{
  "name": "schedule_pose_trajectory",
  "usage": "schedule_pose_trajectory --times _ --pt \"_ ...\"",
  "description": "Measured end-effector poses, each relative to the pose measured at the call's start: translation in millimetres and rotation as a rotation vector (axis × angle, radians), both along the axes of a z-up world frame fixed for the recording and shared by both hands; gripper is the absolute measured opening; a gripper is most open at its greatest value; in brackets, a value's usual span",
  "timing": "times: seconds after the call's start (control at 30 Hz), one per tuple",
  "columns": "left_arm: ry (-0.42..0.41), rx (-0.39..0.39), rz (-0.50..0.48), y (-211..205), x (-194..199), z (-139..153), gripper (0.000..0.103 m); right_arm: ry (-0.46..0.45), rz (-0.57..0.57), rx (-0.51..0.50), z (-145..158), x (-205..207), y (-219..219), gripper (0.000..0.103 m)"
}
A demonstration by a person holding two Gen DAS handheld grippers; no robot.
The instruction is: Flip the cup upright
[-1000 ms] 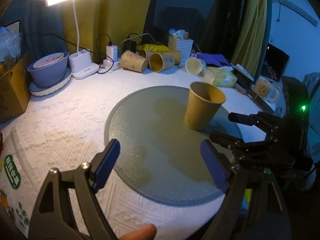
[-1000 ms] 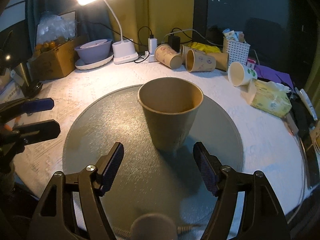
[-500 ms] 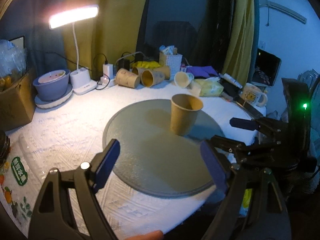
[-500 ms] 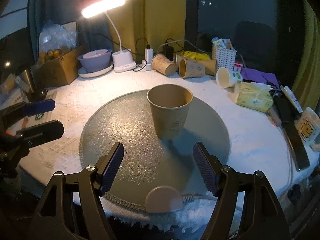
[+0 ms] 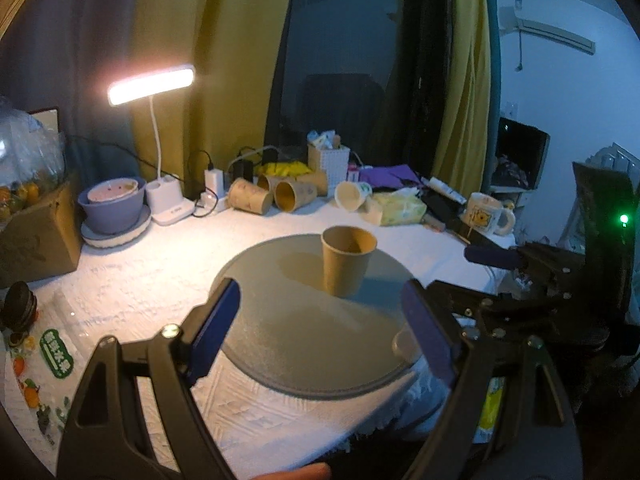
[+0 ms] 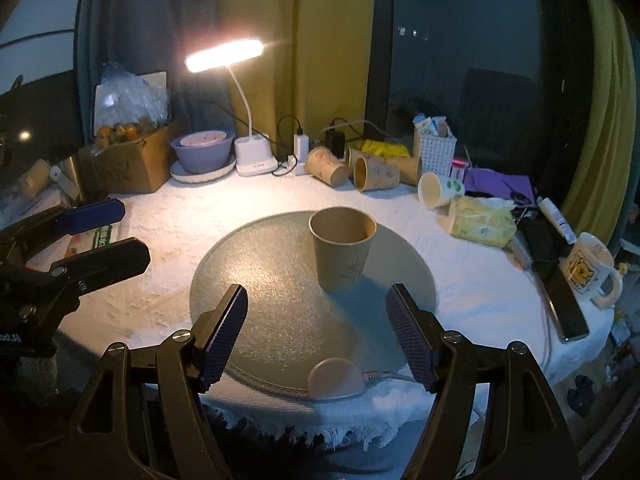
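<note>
- Cup (image 6: 343, 249) stood upright, mouth up, just right of centre on the round grey mat (image 6: 256, 280), touched by neither claw.
- At the left edge of the right wrist view, the left gripper (image 6: 100, 232) was released, off the mat's rim.
- At lower centre, the right gripper (image 6: 316, 340) was released, its blue pads (image 6: 224, 340) apart with bare mat between them and the cup.
- At the upper right, fallen paper cups (image 6: 352, 168) and a tissue pack (image 6: 482, 222) crowded the white cloth (image 6: 172, 216) beyond the mat.
</note>
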State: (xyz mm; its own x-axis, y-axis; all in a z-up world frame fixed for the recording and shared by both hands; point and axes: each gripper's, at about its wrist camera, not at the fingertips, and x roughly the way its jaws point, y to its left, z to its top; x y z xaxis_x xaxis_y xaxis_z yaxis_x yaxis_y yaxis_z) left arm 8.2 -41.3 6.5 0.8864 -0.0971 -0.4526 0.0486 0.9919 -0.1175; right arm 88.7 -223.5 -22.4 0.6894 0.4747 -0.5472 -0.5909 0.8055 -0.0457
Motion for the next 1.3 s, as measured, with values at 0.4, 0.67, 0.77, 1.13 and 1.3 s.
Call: schedule_pose_trajectory --times 0.4,0.67,0.77,1.13,1.3 --pt "-0.087 -0.005 0.020 -2.9 -18.1 26.9 0.084 -0.075 0.005 0.029 34.4 -26.6 -10.1 0.075" --pt "-0.130 -0.009 0.011 -7.6 -28.2 40.5 0.084 -0.076 -0.020 0.056 51.0 -36.5 -22.2 0.075" --pt "-0.148 -0.008 0.007 -9.7 -32.1 45.7 0.084 -0.086 -0.032 0.068 56.3 -39.4 -27.3 0.075" --pt "-0.190 -0.007 0.006 -12.2 -43.4 58.9 0.084 -0.130 -0.051 0.086 74.3 -52.0 -36.7 0.075" --pt "-0.201 -0.005 0.011 -11.7 -46.0 60.7 0.084 -0.141 -0.052 0.088 77.2 -55.7 -37.3 0.075"
